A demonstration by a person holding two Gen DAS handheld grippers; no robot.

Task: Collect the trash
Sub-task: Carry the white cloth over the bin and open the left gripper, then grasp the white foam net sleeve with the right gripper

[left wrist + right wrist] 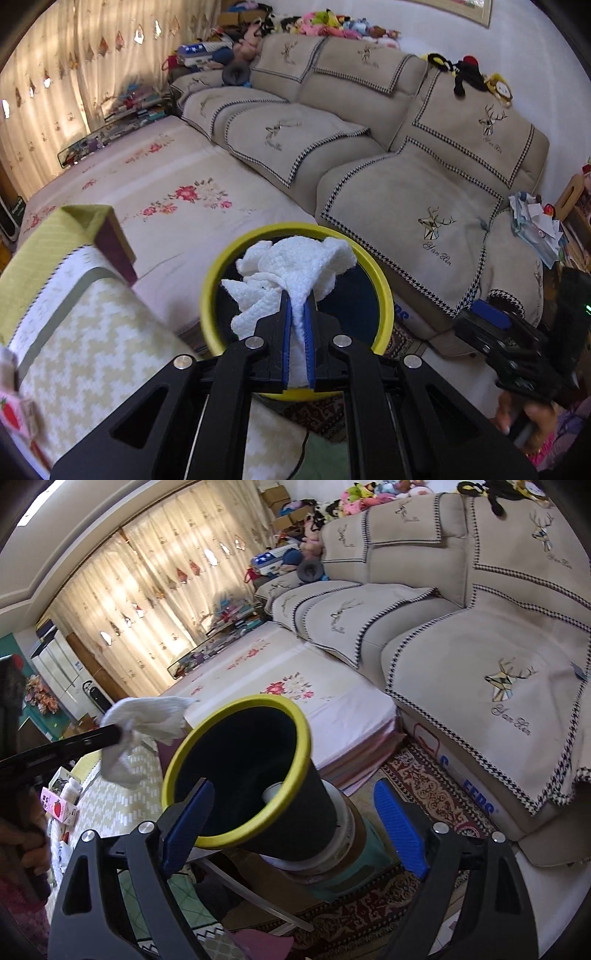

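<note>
My left gripper (297,295) is shut on a crumpled white paper towel (295,266), which hangs right over the mouth of a black bin with a yellow rim (380,291). In the right wrist view the same towel (147,720) is beside the bin's rim (258,700), at its upper left, pinched by the left gripper (114,734). My right gripper (293,786) is open, its blue pads (399,834) standing either side of the bin's body without pressing on it. A small white thing lies inside the bin. The right gripper (480,321) also shows at the lower right of the left wrist view.
A table with a yellow-and-white cloth (92,332) stands left of the bin, with a pink strawberry carton (59,808) on it. Behind are a floral mattress (166,184) and a beige sofa (406,184). The bin rests on a teal stool (369,849) over a patterned rug (424,794).
</note>
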